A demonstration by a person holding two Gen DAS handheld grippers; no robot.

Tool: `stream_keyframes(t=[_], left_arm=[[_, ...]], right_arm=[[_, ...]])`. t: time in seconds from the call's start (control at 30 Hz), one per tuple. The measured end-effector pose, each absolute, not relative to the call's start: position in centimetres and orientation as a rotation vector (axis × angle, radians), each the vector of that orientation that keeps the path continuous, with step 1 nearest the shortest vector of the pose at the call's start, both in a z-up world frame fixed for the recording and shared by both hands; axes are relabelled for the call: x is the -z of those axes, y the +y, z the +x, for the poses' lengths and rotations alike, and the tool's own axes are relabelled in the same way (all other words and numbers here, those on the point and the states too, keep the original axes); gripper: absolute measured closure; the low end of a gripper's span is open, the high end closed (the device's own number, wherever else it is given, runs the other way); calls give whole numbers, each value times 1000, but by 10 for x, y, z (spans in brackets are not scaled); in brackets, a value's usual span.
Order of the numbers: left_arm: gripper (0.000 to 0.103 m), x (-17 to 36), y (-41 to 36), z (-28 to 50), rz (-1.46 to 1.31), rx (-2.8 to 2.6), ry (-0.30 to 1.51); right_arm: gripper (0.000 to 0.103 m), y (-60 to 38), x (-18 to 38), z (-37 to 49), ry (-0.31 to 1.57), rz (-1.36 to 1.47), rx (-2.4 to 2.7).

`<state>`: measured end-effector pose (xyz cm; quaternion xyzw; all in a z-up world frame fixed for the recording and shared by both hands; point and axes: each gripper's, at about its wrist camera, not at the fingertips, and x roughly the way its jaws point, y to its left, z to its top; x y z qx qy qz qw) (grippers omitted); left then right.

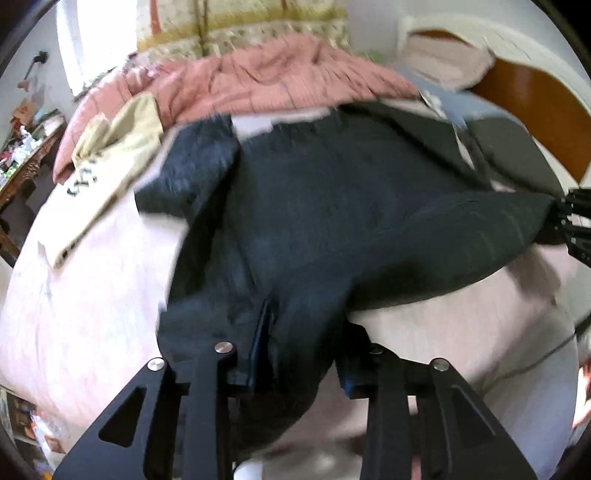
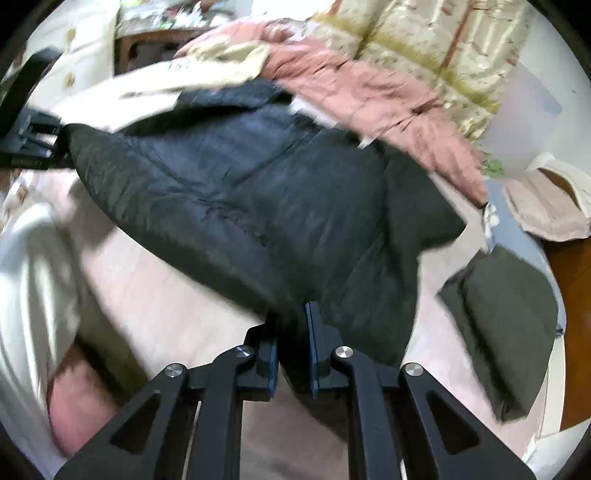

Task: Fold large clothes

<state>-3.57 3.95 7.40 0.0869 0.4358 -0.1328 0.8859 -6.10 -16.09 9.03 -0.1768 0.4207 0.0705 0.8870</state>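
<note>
A large dark navy jacket [image 1: 332,206] lies across a bed with a pale pink sheet [image 1: 92,295]. My left gripper [image 1: 303,350] is shut on the jacket's near edge, and cloth bunches between its fingers. My right gripper [image 2: 291,343] is shut on another part of the jacket's [image 2: 258,192] edge and lifts it. The right gripper also shows at the right edge of the left wrist view [image 1: 569,221], pinching a corner. The left gripper shows at the left edge of the right wrist view [image 2: 33,144]. Both views are motion-blurred.
A pink quilt [image 1: 266,85] and a cream patterned blanket [image 1: 240,33] are heaped at the bed's far side. A beige garment [image 1: 107,162] lies at left. A folded dark green garment [image 2: 509,325] lies at right, near a wooden headboard [image 1: 535,110]. A cluttered wooden table [image 1: 26,166] stands left.
</note>
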Motion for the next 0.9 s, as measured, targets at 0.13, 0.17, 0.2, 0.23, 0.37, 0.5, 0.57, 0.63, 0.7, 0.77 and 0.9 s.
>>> stream_keyframes(t=[0.13, 0.17, 0.2, 0.23, 0.37, 0.5, 0.57, 0.63, 0.7, 0.77, 0.9], left_arm=[[61, -77, 38, 20, 143, 237, 885], [61, -72, 38, 37, 132, 234, 899], [61, -65, 39, 52, 116, 232, 917], [61, -56, 40, 66, 98, 234, 939], [61, -17, 41, 97, 39, 239, 1033], [58, 12, 45, 102, 0, 253, 1075], [57, 16, 44, 100, -11, 258, 1081], [56, 17, 45, 100, -14, 253, 1075], [50, 13, 44, 95, 9, 232, 1038], [40, 2, 45, 82, 65, 199, 957], [20, -22, 51, 43, 120, 174, 776]], right_arm=[[91, -171, -105, -4, 832, -296, -110], [91, -174, -101, 14, 836, -271, -110], [91, -177, -95, 30, 850, -246, -107], [91, -179, -87, 43, 864, -224, -102], [91, -186, -49, 77, 919, -162, -93], [91, -190, -19, 93, 940, -110, -115], [91, -190, -7, 98, 959, -89, -129], [91, -188, 1, 103, 957, -89, -122], [91, -185, 1, 100, 917, -119, -103], [90, -186, -7, 89, 854, -139, -69], [90, -200, -29, 54, 723, -40, -54]])
